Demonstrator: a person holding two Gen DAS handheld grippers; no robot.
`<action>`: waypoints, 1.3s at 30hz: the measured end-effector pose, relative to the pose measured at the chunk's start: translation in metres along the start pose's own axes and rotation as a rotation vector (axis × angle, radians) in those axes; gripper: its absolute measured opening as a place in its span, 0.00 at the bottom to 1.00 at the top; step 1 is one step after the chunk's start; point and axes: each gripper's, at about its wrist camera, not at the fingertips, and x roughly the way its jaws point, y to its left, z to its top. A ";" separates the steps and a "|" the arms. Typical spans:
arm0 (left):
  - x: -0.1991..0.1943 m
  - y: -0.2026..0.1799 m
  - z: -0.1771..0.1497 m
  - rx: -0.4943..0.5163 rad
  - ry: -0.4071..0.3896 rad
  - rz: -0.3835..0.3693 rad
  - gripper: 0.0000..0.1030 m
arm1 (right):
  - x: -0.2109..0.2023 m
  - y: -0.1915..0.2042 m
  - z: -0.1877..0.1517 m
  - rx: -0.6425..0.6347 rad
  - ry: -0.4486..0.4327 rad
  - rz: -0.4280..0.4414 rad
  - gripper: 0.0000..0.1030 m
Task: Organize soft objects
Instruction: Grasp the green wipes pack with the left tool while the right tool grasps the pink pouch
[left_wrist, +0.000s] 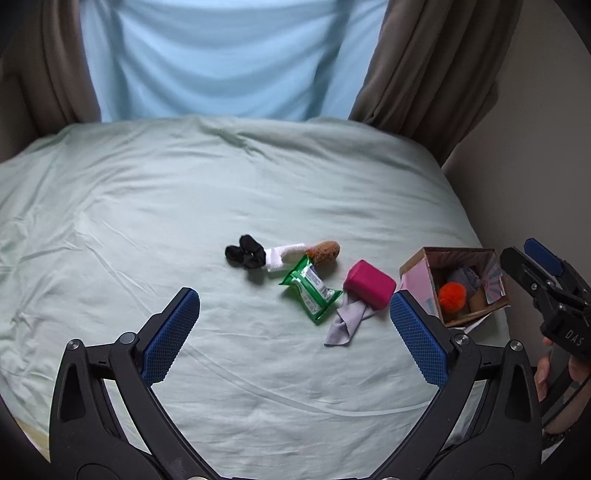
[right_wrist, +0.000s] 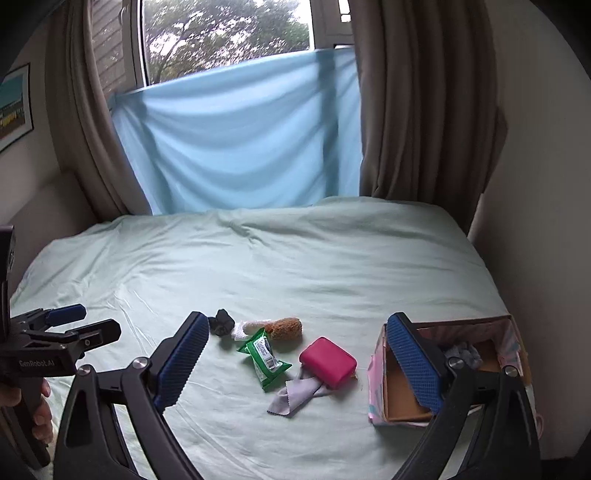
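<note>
Several soft things lie mid-bed: a black scrunchie (left_wrist: 245, 252) (right_wrist: 221, 322), a white cloth roll (left_wrist: 286, 254), a brown fuzzy piece (left_wrist: 325, 252) (right_wrist: 286, 328), a green wipes packet (left_wrist: 310, 288) (right_wrist: 264, 356), a pink block (left_wrist: 369, 283) (right_wrist: 328, 362) and a grey cloth (left_wrist: 345, 323) (right_wrist: 293, 397). To their right stands an open cardboard box (left_wrist: 413, 273) (right_wrist: 376, 373) holding an orange pom-pom (left_wrist: 452, 297) and grey yarn (left_wrist: 463, 277) (right_wrist: 463, 352). My left gripper (left_wrist: 295, 332) (right_wrist: 101, 319) hovers open, short of the pile. My right gripper (right_wrist: 297, 362) (left_wrist: 517, 248) is open too, one finger in front of the box.
The bed (left_wrist: 184, 206) (right_wrist: 295, 266) has a wrinkled pale green sheet with wide bare areas left and behind. A blue cloth (right_wrist: 240, 147) and brown curtains (right_wrist: 424, 110) hang at the far edge. A wall (left_wrist: 535, 147) runs close along the right side.
</note>
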 end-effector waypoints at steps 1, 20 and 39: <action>0.014 0.000 0.001 -0.010 0.020 -0.003 1.00 | 0.013 -0.002 -0.001 -0.015 0.019 0.007 0.93; 0.241 -0.024 -0.004 -0.155 0.302 0.029 0.97 | 0.247 -0.038 -0.054 -0.305 0.454 0.138 0.93; 0.343 -0.022 -0.037 -0.281 0.482 0.040 0.57 | 0.338 -0.040 -0.104 -0.476 0.795 0.211 0.71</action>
